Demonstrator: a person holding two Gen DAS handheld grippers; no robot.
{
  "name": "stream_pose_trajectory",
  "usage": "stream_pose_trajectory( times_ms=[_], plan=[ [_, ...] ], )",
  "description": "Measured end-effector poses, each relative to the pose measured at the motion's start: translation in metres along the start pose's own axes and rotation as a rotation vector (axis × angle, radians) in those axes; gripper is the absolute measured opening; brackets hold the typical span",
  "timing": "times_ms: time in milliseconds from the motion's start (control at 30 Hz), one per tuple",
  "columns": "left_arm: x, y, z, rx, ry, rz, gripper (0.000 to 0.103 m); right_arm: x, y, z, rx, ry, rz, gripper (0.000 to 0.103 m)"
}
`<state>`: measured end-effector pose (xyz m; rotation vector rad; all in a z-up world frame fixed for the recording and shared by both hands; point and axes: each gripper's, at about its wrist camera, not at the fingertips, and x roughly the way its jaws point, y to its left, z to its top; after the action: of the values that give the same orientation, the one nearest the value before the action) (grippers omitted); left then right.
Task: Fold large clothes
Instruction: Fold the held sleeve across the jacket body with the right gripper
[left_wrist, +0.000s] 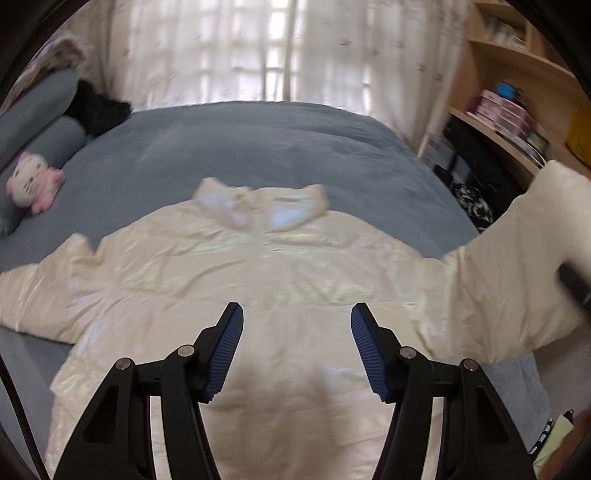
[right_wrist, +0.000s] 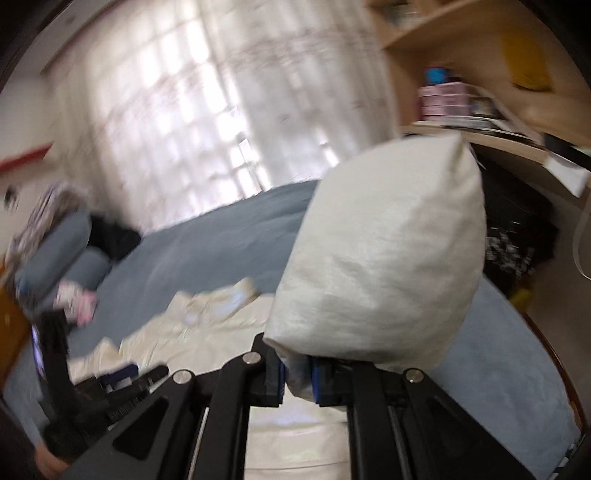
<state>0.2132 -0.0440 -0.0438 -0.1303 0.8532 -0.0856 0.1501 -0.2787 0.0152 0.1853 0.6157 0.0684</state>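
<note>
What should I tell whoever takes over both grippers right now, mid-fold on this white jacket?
Left gripper: open, holding nothing, hovering over the middle of the white puffer jacket.
Right gripper: shut on the sleeve, lifted clear of the bed and sticking upward.
Jacket: spread flat on the blue bed, collar toward the window, other sleeve still spread out flat to the side.
Done: jacket spread, one sleeve picked up.
Left: lay the held sleeve across the body, fold in the other sleeve, then fold the body. Both views are motion-blurred, so confirm the grip before moving.
</note>
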Motion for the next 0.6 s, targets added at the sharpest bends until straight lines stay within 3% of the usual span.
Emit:
stream_pose_trajectory(
  times_ms=[167, 267, 433, 600],
  plan=[
    [0.003, 0.047, -0.003, -0.018, -0.017, 0.091, 0.028, 0.054, 0.048, -0.038, -0.093, 0.125, 0.023, 0.013],
    [0.012, 0.07, -0.008, -0.045, 0.014, 0.091, 0.028, 0.09, 0.069, -0.065, -0.128, 0.213, 0.025, 0.014],
    [0.033, 0.093, -0.022, -0.073, 0.072, 0.015, 0.028, 0.139, 0.092, -0.111, -0.207, 0.399, 0.029, 0.034],
    [0.052, 0.101, -0.032, -0.106, 0.134, -0.071, 0.033, 0.135, 0.103, -0.131, -0.293, 0.423, 0.028, 0.043]
  ],
)
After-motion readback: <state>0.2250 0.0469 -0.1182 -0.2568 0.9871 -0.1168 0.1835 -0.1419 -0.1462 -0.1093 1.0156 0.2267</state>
